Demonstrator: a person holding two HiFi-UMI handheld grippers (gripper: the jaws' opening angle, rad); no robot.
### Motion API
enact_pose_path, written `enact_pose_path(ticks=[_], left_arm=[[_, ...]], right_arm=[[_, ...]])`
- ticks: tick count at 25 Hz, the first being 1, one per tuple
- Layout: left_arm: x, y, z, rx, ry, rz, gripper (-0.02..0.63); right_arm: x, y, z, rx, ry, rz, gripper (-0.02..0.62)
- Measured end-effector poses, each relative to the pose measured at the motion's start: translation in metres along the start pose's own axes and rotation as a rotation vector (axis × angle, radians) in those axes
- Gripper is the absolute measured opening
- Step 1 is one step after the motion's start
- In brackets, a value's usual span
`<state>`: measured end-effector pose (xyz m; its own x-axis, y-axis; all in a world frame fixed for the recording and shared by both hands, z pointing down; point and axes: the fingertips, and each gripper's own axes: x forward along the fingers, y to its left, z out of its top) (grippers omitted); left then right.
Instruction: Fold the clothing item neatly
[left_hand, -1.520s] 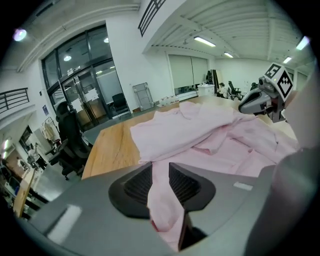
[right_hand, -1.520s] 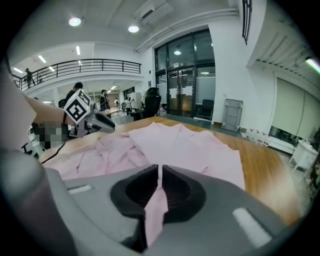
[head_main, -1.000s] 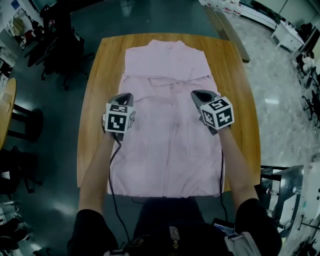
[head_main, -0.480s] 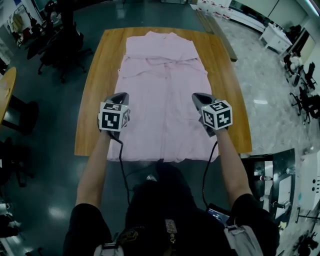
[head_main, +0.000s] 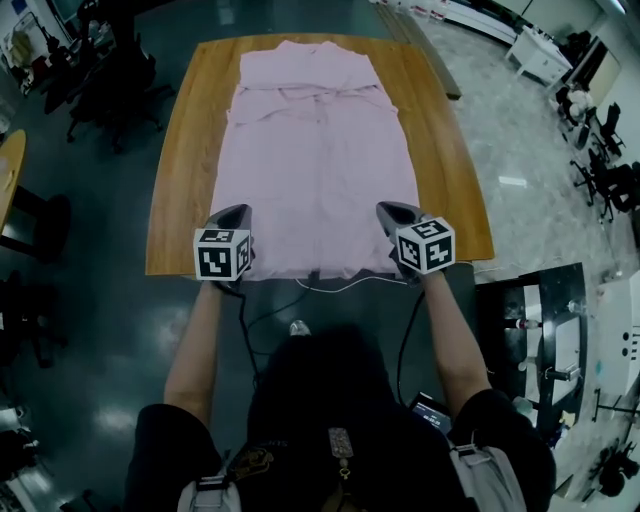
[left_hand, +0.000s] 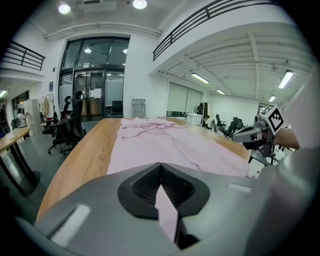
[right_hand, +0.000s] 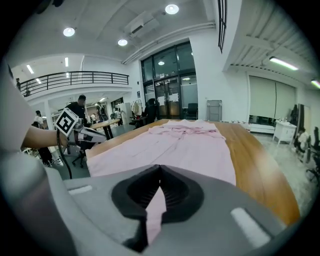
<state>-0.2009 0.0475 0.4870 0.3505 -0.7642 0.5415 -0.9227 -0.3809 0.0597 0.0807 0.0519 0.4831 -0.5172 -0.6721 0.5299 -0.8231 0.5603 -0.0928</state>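
Garment: pink garment lies flat, lengthways down the table. Collar end is by the far edge, hem at the near edge, just lapping over it. Approx ctr'd btwn the long edges, bare wood both sides.
Left grip: my left tongs are closed on the hem's left corner, by the table's near-left corner. Left gripper view shows a strip of pink cloth pinched btwn the pads.
Right grip: my right tongs are closed likewise on the hem's right corner, by the near-right corner. Pink cloth is nipped btwn the pads in the right gripper view.
Why corners: one grip per corner keeps the hem spread full width, so the edge runs straight & can't bunch mid-way (my reading).
Why matched: both tongs sit level w/ each other along the near edge, aimed at the far edge & tilted down. That keeps the hem square to the table.
Stage: early, I'd judge. The body is one flat layer. Some creases cross the chest near the far end; can't tell if those are tucked sleeves.
Next, prob: carry the hem up & over toward the collar, both sides together, so edges meet.
Risk: thin cloth, small bite. One side could slip & skew the fold.
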Motion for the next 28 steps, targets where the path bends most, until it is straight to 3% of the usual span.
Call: enact_pose_path(ticks=[13,21,25,28], left_arm=[[-0.042,-0.048,-0.103,-0.039,0.061,0.088,0.009],[-0.049,-0.094,-0.164,-0.104,0.129,0.074,0.025],[-0.055,-0.091,-0.181,-0.137,0.143,0.109,0.085],[-0.059,-0.072,-0.193,-0.164,0.154,0.172,0.137]], right_arm=[[-0.048,0.034,-0.11,0.056,0.04,0.034,0.003],[-0.057,0.058,-0.161,0.1,0.081,0.067,0.009],[-0.062,0.054,-0.178,0.128,0.098,0.036,0.035],[-0.067,0.03,-0.189,0.153,0.105,-0.035,0.108]])
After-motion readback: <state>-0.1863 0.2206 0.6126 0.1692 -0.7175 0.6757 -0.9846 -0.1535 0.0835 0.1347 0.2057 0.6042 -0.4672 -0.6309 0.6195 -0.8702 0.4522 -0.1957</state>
